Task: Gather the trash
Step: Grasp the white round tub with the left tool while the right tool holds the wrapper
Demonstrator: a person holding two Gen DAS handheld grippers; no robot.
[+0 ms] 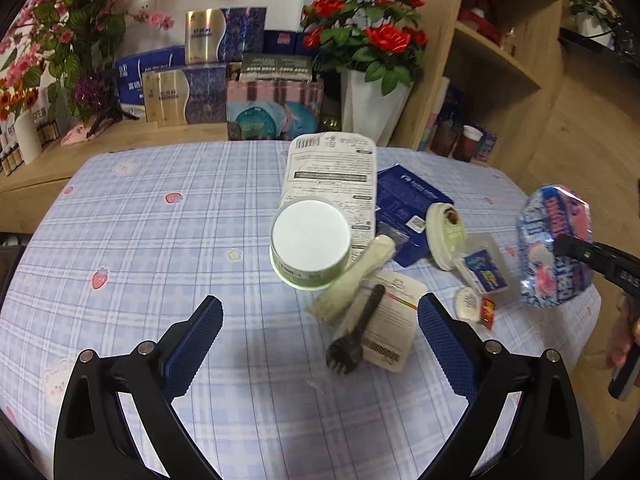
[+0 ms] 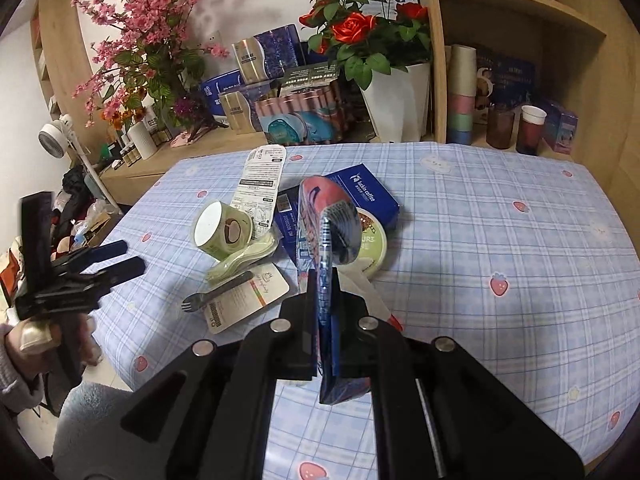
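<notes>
Left wrist view has the left gripper (image 1: 320,344) with jaws spread wide and nothing between them, hovering over the checked surface (image 1: 160,240) just short of a tipped green paper cup (image 1: 310,246). Beside that cup lie a black plastic fork (image 1: 354,330), a blue coffee box (image 1: 408,200) and a round lid (image 1: 444,236). Right of the cup, the right gripper (image 2: 322,300) has its jaws clamped on a blue-and-pink wrapper (image 2: 328,232), lifted off the surface.
</notes>
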